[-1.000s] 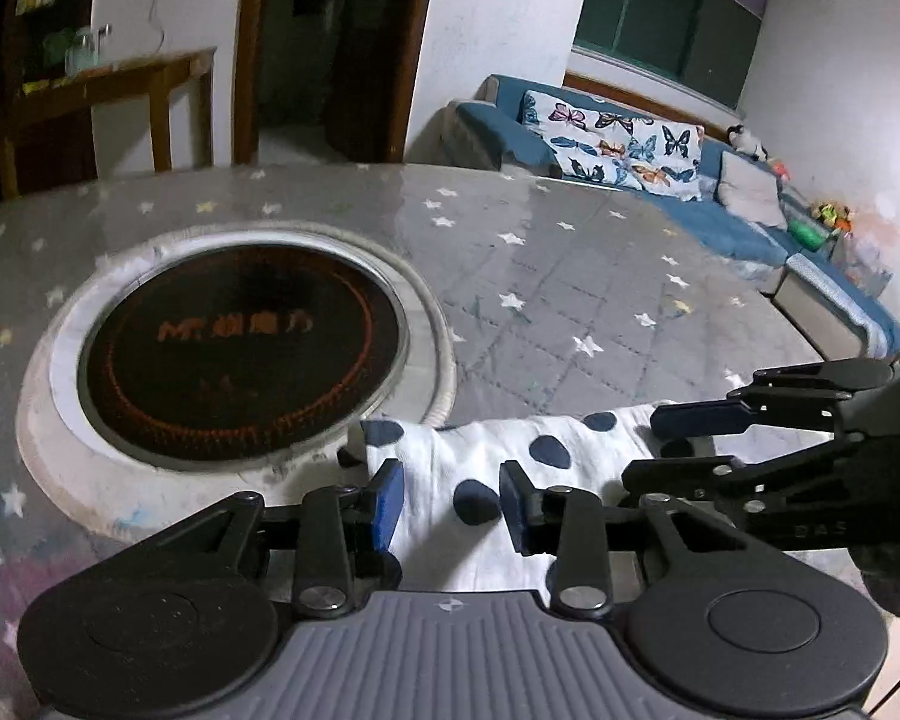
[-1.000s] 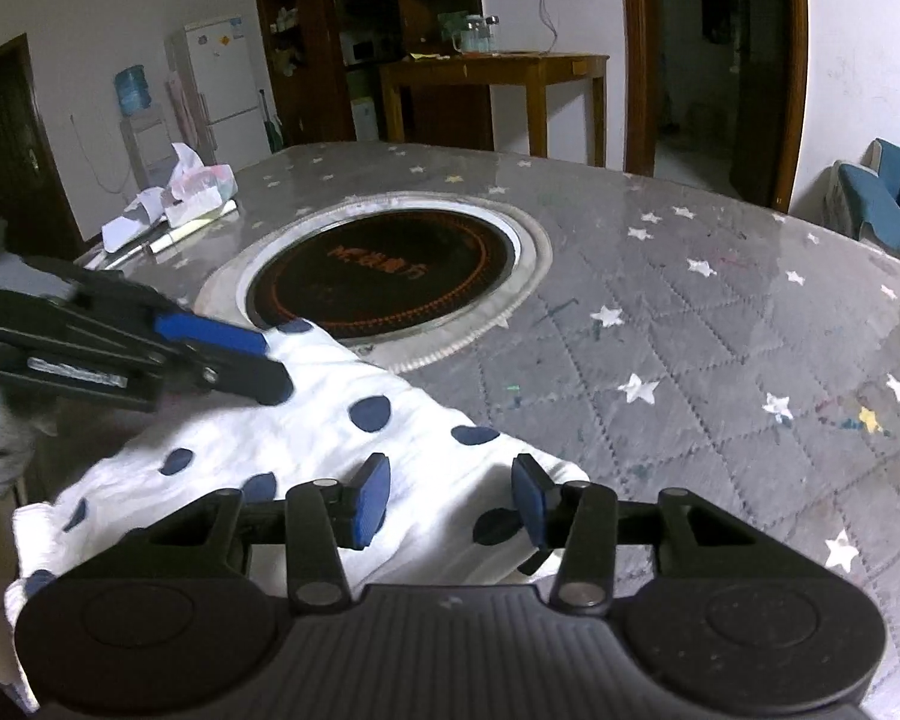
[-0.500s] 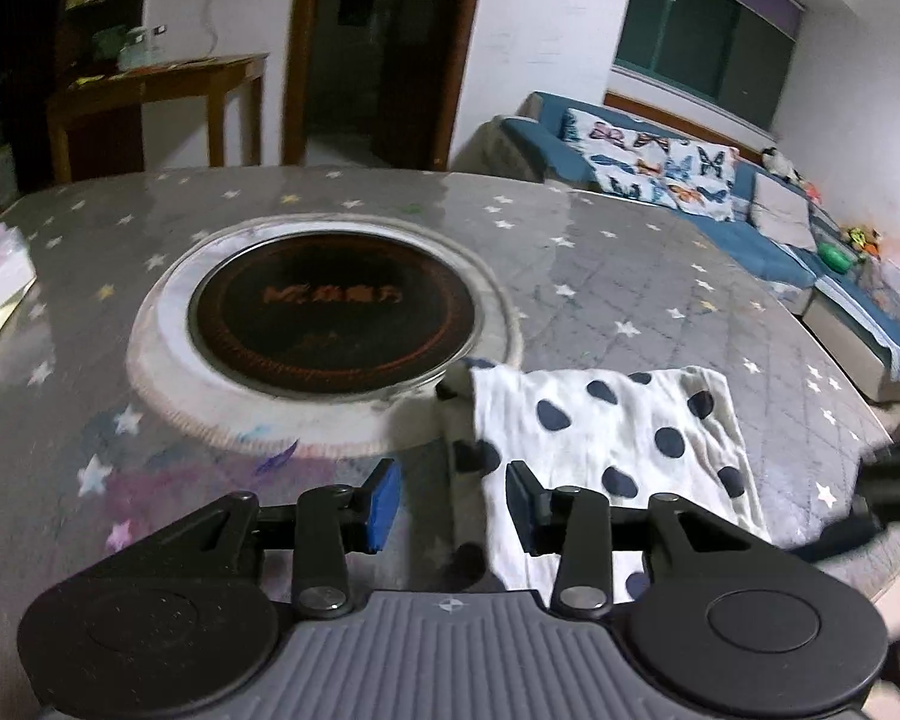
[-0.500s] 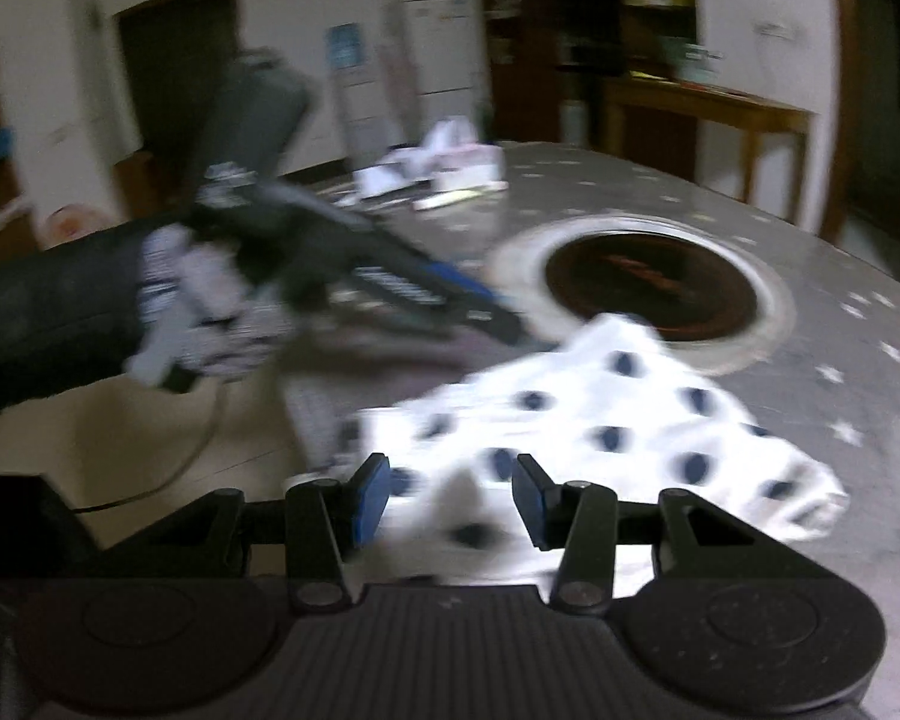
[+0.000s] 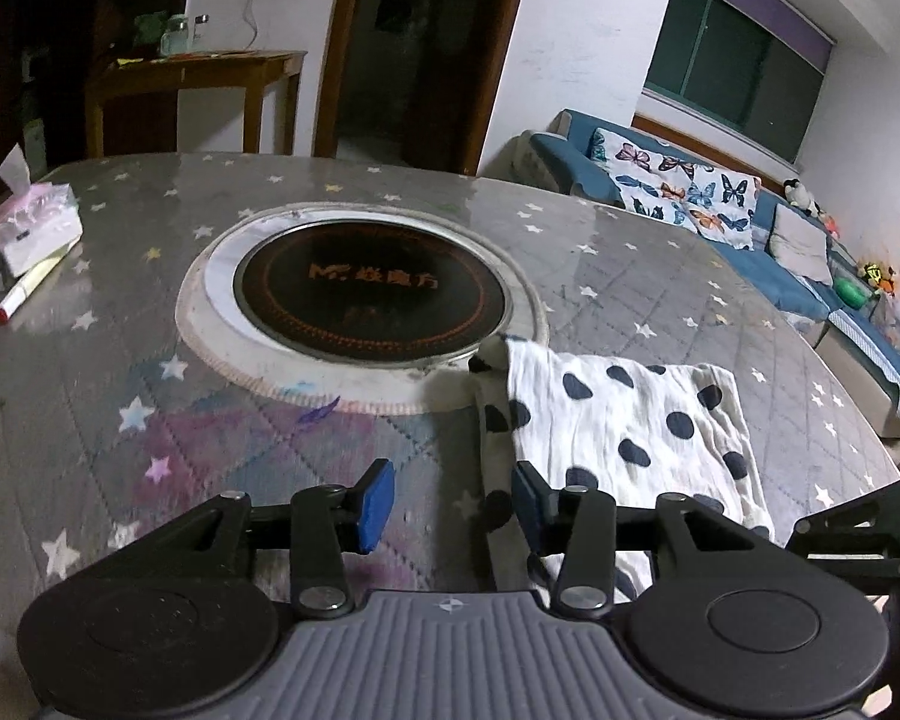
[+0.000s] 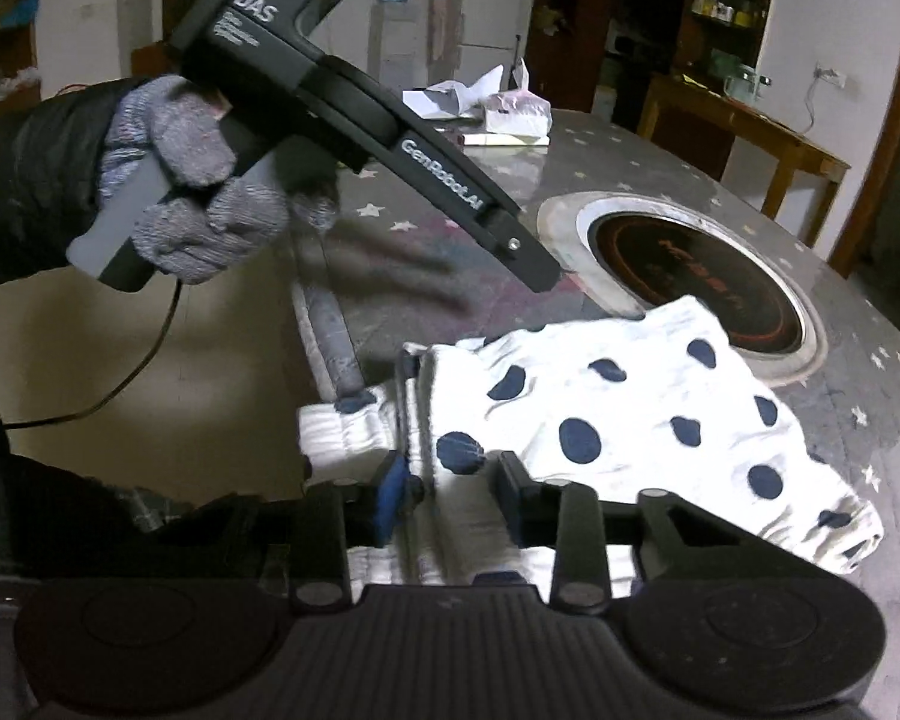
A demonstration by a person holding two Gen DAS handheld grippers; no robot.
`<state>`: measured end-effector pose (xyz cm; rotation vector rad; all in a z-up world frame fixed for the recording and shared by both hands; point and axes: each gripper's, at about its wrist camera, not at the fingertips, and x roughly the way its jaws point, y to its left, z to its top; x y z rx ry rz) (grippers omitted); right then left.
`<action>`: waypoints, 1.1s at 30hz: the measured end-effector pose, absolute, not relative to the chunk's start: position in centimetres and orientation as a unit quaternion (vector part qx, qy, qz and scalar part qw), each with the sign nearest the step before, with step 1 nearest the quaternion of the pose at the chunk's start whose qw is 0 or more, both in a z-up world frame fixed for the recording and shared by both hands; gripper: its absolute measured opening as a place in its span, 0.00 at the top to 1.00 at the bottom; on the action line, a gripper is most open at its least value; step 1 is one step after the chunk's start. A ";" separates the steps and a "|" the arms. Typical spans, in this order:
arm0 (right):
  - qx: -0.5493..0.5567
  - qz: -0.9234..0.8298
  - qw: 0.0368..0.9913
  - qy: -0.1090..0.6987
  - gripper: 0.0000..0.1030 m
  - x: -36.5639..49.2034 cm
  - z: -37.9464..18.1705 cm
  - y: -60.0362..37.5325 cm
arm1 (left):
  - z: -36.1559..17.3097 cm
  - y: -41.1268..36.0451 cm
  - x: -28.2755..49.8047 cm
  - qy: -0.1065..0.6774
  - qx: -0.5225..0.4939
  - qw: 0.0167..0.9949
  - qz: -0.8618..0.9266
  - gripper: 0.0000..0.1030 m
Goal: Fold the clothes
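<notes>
A white garment with dark blue dots lies folded on the grey star-patterned table, right of the round inset cooktop; it also shows in the right wrist view. My left gripper is open and empty, just above the table at the garment's near left edge. My right gripper is open and empty over the garment's near edge, which hangs at the table rim. The left gripper's body and gloved hand fill the upper left of the right wrist view.
The round black cooktop sits in the middle of the table. A tissue pack and a pen lie at the far left. A blue sofa stands beyond the table's right edge, a wooden side table behind.
Both grippers have drawn back from the garment toward the table's near edge. The right gripper has swung left to look across the table. The garment lies folded, released.
</notes>
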<state>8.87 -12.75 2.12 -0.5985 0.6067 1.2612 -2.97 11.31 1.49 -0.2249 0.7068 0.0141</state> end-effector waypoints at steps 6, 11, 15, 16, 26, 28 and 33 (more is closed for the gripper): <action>-0.243 0.575 0.731 0.276 0.88 9.4 3.8 -13.5 | 1.1 11.7 -3.3 0.347 -0.117 0.931 0.014 0.55; -0.202 0.584 0.734 0.283 0.89 10.3 6.5 -14.6 | 1.1 12.1 -3.2 0.342 -0.121 0.932 0.019 0.55; -0.205 0.604 0.720 0.275 0.89 9.2 7.2 -14.9 | 0.9 12.2 -2.8 0.344 -0.125 0.930 0.022 0.54; -0.207 0.610 0.710 0.283 0.89 9.0 6.8 -14.8 | 0.8 12.2 -2.7 0.345 -0.126 0.930 0.022 0.54; -0.188 0.585 0.719 0.323 0.73 11.9 5.2 -14.5 | 1.5 11.5 -1.8 0.340 -0.118 0.933 0.006 0.52; -0.179 0.572 0.734 0.320 0.66 13.1 5.7 -14.8 | 1.7 11.2 -1.6 0.337 -0.117 0.934 0.001 0.52; -0.154 0.537 0.769 0.312 0.61 16.1 6.8 -15.4 | 1.8 10.0 -0.8 0.340 -0.110 0.934 -0.016 0.48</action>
